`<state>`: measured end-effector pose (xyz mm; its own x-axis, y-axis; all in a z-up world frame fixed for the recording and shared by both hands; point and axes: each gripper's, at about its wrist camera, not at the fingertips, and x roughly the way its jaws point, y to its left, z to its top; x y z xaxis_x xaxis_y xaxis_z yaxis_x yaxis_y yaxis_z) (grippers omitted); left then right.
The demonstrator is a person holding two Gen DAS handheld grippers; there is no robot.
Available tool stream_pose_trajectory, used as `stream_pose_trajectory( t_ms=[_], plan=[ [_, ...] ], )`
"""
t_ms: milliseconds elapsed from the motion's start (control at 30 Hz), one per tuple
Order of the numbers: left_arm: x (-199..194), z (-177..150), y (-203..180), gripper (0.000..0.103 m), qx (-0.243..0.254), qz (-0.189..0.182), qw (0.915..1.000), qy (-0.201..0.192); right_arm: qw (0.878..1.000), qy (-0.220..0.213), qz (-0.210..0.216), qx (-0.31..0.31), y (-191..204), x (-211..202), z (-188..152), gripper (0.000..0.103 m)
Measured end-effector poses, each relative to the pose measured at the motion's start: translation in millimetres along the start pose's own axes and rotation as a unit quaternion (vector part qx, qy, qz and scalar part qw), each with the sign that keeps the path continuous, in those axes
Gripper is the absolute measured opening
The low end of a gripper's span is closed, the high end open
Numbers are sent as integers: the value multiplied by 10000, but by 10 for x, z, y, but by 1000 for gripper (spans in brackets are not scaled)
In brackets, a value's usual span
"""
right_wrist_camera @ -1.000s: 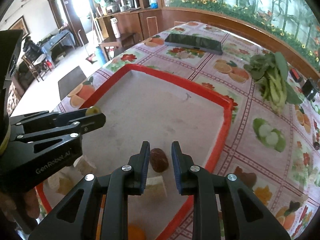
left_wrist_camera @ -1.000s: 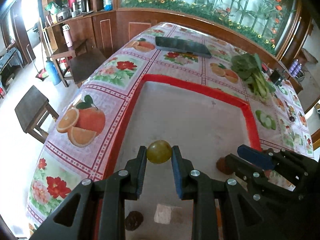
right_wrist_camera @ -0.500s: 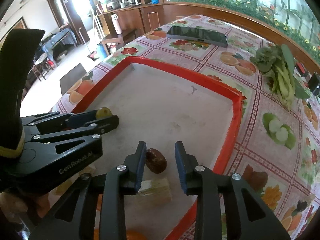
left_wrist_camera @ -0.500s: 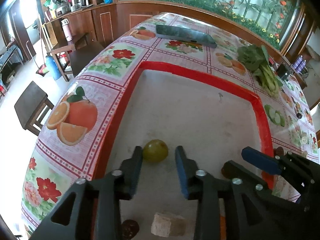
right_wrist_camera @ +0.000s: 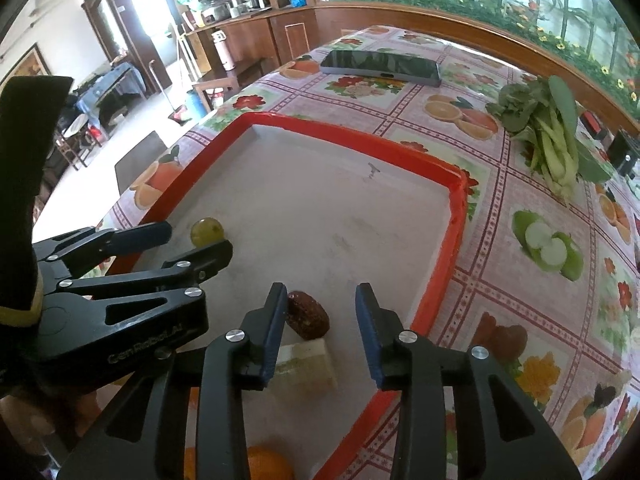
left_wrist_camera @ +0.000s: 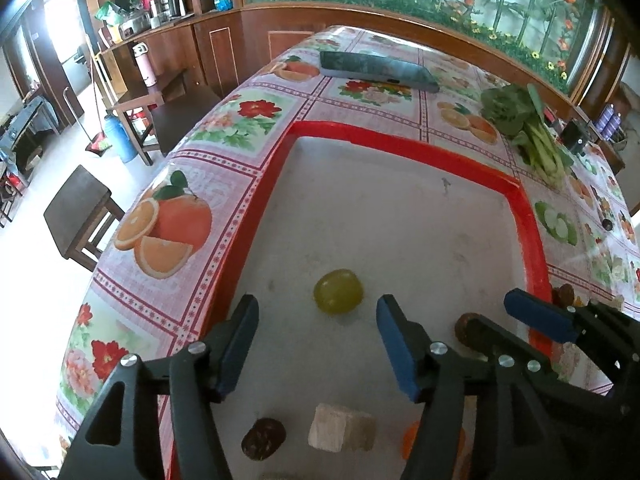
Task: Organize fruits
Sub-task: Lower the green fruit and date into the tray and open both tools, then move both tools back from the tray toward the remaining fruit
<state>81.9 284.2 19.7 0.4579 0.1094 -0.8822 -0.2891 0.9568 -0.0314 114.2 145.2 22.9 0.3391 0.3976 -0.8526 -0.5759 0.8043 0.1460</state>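
Change, left gripper (left_wrist_camera: 316,320): one second earlier its jaws were clamped on the green grape (left_wrist_camera: 338,291); they now stand wide apart and the grape is free.
Change, right gripper (right_wrist_camera: 320,308): earlier its jaws sat close on either side of the brown date (right_wrist_camera: 307,315); they are now spread, and nothing is held.
Green grape, position: lying on the grey floor of the red-rimmed tray (left_wrist_camera: 394,147), just ahead of the left gripper's fingertips and between their lines, touching neither pad. In the right wrist view it sits near the tray's left rim, beside the tip of the left gripper (right_wrist_camera: 200,240).
Green grape, orientation: nearly round; any long axis cannot be told.
Brown date, position: on the tray floor toward its right rim, close against the inner face of the right gripper's left finger (right_wrist_camera: 276,320), well clear of the right finger. Actual contact with the left finger cannot be confirmed.
Brown date, orientation: oblong, lying flat; long axis runs diagonally, the far end toward the left and the near end toward the right.
Other items in tray: a pale block (left_wrist_camera: 342,427) lies below the left gripper, a dark round fruit (left_wrist_camera: 264,438) to its left, and an orange fruit (right_wrist_camera: 268,465) partly hidden behind the gripper bodies.
Surroundings: fruit-print tablecloth (left_wrist_camera: 168,224) under the tray; a phone (right_wrist_camera: 380,67) and leafy greens (right_wrist_camera: 548,132) lie beyond the tray, apart from it.
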Motion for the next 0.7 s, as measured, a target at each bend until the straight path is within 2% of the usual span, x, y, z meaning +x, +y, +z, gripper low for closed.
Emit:
stream_pose_trajectory(
  t_ms=[200, 267, 467, 600, 700],
  plan=[
    [-136, -58, -23, 68, -9, 30, 9999, -97, 9999, -37, -5, 140, -38, -117, -66, 41],
    [-180, -82, -31, 73, -19, 67, 9999, -128, 9998, -60, -14, 167, -47, -167, -91, 42],
    [-333, -182, -54, 76, -96, 140, 9996, -223, 9997, -144, -32, 211, -53, -352, -206, 53],
    [-435, -266, -114, 76, -114, 175, 9994, -260, 9995, -140, -118, 241, -81, -486, -317, 64],
    [-499, -324, -178, 76, -119, 163, 9994, -283, 9989, -107, -283, 353, -157, -583, -409, 82]
  ],
)
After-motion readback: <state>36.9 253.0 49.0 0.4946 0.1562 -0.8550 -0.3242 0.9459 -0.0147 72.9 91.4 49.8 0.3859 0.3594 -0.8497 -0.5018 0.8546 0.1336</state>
